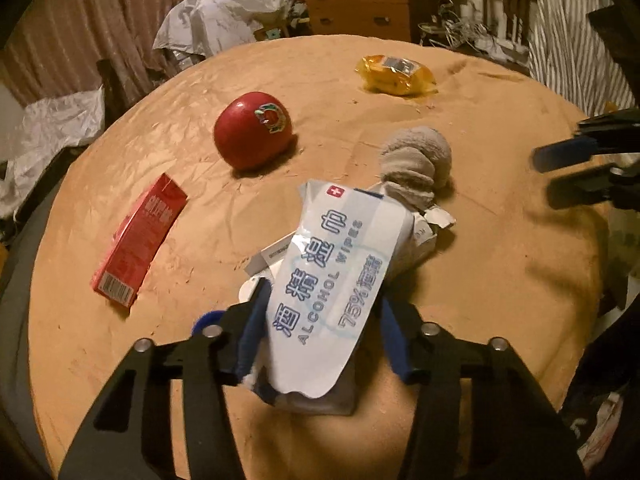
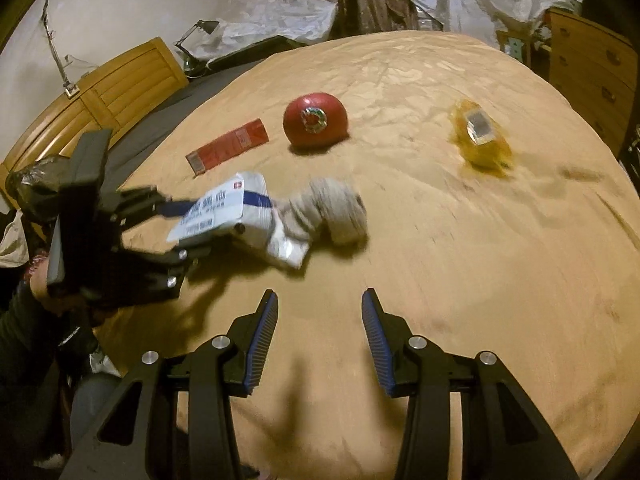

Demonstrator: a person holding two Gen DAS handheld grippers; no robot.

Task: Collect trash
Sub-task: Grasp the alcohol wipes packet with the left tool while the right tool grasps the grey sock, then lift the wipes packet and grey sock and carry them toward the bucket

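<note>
two hand-held grippers work over a bed covered with a tan blanket (image 2: 460, 264). the left gripper (image 1: 320, 320) has its blue-padded fingers closed around the near end of a white alcohol wipes packet (image 1: 332, 276), which sticks forward from the grip over the blanket. whether the packet is lifted clear or touching what lies beneath is hard to tell. the right gripper (image 2: 319, 340) hovers over bare blanket with its fingers spread wide and nothing between them.

other items lie on the blanket: a rolled grey sock (image 1: 416, 164) just beyond the packet's far end, a small white carton (image 1: 428, 228) partly hidden under the packet, a flat red box (image 1: 140, 240) to the left, a red apple (image 1: 253, 130) with a sticker further back, and a crumpled yellow wrapper (image 1: 396, 74) well apart near the far edge.

judging by this, the step in hand is picking up the wipes packet as trash. the next move calls for carrying it to a bin or bag; a dark bag (image 2: 36, 188) behind the left gripper in the right wrist view may be that, but it is blurred. the right wrist view is smeared, and the white carton's print cannot be read.
</note>
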